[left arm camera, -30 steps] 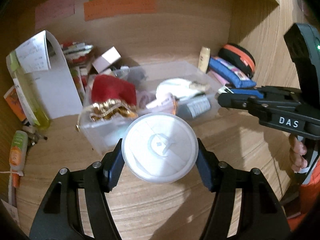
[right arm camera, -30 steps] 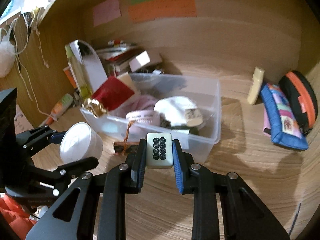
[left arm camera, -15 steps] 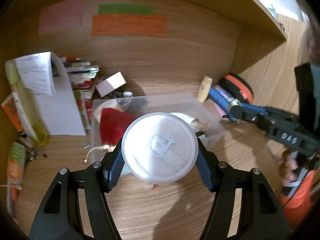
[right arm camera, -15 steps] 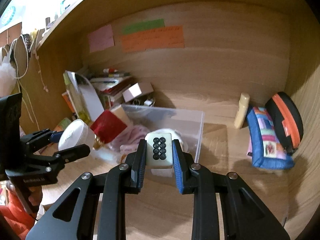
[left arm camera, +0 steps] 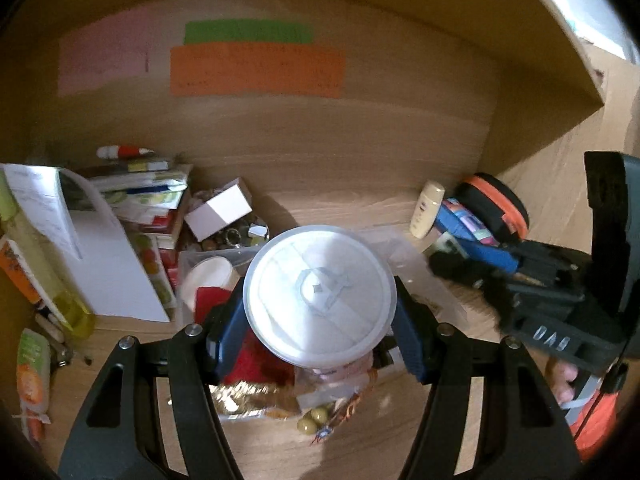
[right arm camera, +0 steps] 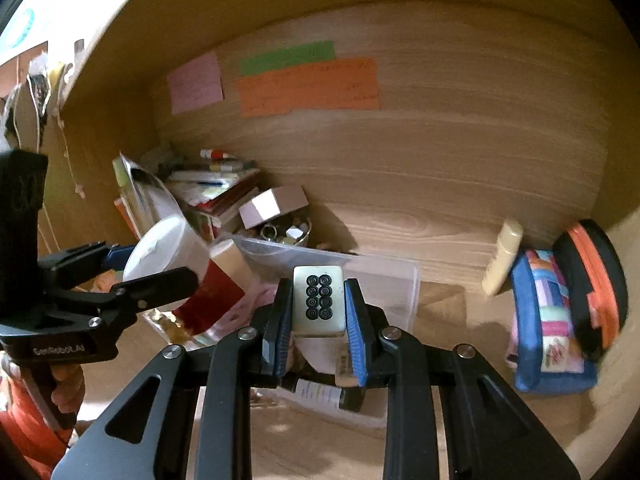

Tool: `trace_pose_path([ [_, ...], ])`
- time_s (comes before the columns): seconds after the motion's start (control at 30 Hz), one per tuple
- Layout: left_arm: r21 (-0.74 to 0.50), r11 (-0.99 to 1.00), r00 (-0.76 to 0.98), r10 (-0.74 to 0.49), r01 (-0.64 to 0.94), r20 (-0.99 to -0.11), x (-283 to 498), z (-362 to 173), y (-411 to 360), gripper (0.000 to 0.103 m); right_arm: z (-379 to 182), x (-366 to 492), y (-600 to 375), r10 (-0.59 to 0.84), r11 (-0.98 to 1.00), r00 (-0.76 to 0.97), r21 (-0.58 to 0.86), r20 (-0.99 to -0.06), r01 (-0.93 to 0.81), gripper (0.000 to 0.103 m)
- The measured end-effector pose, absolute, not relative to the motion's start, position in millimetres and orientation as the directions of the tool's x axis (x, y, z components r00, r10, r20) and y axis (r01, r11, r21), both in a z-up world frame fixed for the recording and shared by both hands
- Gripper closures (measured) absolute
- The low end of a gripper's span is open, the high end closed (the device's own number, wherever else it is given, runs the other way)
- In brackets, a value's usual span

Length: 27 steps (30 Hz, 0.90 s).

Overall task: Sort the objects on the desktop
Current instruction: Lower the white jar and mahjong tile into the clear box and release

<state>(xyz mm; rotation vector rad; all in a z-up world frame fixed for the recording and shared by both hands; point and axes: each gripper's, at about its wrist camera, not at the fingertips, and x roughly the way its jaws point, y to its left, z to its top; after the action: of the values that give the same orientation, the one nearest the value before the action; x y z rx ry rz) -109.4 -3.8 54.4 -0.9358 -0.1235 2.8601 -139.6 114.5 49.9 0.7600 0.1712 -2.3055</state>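
Above the cluttered clear bin [right arm camera: 400, 280], the left gripper [left arm camera: 320, 312] clamps a light, slippery round white lid [left arm camera: 320, 298] by its rim, while the right gripper [right arm camera: 319, 312] pinches a small, hard mahjong tile [right arm camera: 319, 300] by its flat sides.

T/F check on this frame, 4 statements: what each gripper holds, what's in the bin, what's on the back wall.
1. The left gripper is shut on a white round container. True.
2. The right gripper is empty. False: it clamps a mahjong tile.
3. The clear plastic bin is empty. False: it holds a red pouch and other items.
4. An orange paper note is on the back wall. True.
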Motion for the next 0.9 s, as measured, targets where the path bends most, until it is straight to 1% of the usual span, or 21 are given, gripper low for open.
trace_pose_path([
  [0.1, -0.13, -0.984, -0.77, 0.175, -0.12, -0.614, -126, 42, 1, 0.038, 29, -149, 105, -0.547, -0.752, -0.565, 0.065, -0.618, 0.656, 0.081],
  [0.2, -0.117, -0.984, -0.745, 0.177, -0.133, -0.643, -140, 30, 7, 0.038, 16, -156, 103, -0.533, -0.751, -0.549, 0.062, -0.644, 0.657, 0.081],
  [0.53, -0.125, -0.98, -0.701, 0.199, -0.155, -0.684, -157, 7, 4, 0.038, 6, -162, 104, -0.518, -0.758, -0.544, 0.06, -0.66, 0.649, 0.081],
  [0.67, -0.126, -0.978, -0.697, 0.206, -0.165, -0.687, -155, 7, 3, 0.038, 6, -159, 100, -0.522, -0.748, -0.541, 0.049, -0.66, 0.662, 0.081],
  [0.77, -0.114, -0.981, -0.714, 0.193, -0.157, -0.673, -151, 11, 2, 0.038, 4, -157, 97, -0.516, -0.743, -0.541, 0.032, -0.664, 0.668, 0.08],
  [0.9, -0.115, -0.981, -0.731, 0.194, -0.158, -0.655, -148, 16, 1, 0.038, 4, -156, 97, -0.516, -0.74, -0.537, 0.031, -0.668, 0.672, 0.076],
])
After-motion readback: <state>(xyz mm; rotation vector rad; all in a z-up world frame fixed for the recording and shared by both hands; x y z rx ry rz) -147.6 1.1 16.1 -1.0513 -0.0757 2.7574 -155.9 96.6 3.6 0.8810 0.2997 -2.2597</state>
